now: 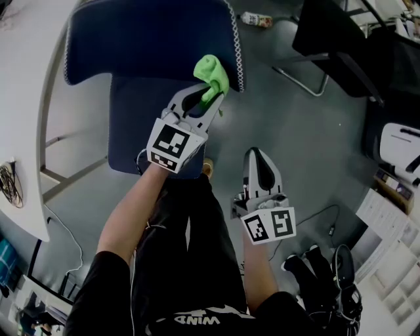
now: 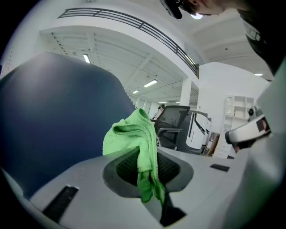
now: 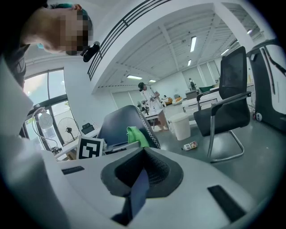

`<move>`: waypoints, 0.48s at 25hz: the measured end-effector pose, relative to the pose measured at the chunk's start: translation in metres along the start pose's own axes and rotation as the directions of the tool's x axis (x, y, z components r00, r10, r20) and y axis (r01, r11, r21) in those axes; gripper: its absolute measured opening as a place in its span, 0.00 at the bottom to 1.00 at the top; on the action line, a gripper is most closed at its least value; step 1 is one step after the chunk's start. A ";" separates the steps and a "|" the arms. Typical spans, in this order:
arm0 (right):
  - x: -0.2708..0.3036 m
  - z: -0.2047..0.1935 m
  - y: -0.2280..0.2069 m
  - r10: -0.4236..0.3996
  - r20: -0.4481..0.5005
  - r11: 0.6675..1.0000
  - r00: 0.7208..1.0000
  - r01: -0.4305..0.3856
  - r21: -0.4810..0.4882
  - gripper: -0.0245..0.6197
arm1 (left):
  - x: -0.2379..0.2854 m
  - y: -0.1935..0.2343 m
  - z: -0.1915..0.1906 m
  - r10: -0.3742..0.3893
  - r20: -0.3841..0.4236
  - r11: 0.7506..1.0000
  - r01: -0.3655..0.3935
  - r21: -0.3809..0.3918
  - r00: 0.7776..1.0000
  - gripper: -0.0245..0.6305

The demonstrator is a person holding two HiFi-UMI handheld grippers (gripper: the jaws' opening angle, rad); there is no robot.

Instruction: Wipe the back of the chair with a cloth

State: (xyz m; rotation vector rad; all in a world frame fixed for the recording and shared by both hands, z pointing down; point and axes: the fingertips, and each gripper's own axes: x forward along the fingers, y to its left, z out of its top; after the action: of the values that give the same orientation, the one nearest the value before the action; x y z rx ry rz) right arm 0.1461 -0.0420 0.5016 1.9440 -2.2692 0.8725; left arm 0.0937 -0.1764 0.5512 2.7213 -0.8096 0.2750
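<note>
Cloth [image 1: 213,73]: green, bunched, pinched at the tips of the left gripper [image 1: 211,94]; a loose fold hangs down between the jaws in the left gripper view.
Cloth's place: at the right side of the chair back [image 1: 151,33], near its white-stitched edge; I cannot tell whether it touches the fabric.
Chair: dark blue, back above, seat [image 1: 134,125] below it in the head view.
Left gripper: jaws pressed together on the cloth, pointing at the chair back.
Right gripper [image 1: 255,156]: jaws pressed together with nothing between them, held over the grey floor, well apart from the chair.
Floor: a small bottle [image 1: 256,20] lies near a black chair [image 1: 328,39].
</note>
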 end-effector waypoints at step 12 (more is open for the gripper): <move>0.018 -0.007 0.024 0.079 -0.038 0.996 0.996 -0.080 -0.036 0.03 | -0.101 0.120 -0.027 0.346 -0.025 0.935 -0.347 -0.072 0.938 0.14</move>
State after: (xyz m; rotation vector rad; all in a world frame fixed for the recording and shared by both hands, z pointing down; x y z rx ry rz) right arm 0.1176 -0.0532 0.5047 1.8190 -2.3397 0.8593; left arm -0.0590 -0.2125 0.5766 2.4912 -1.2707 0.3264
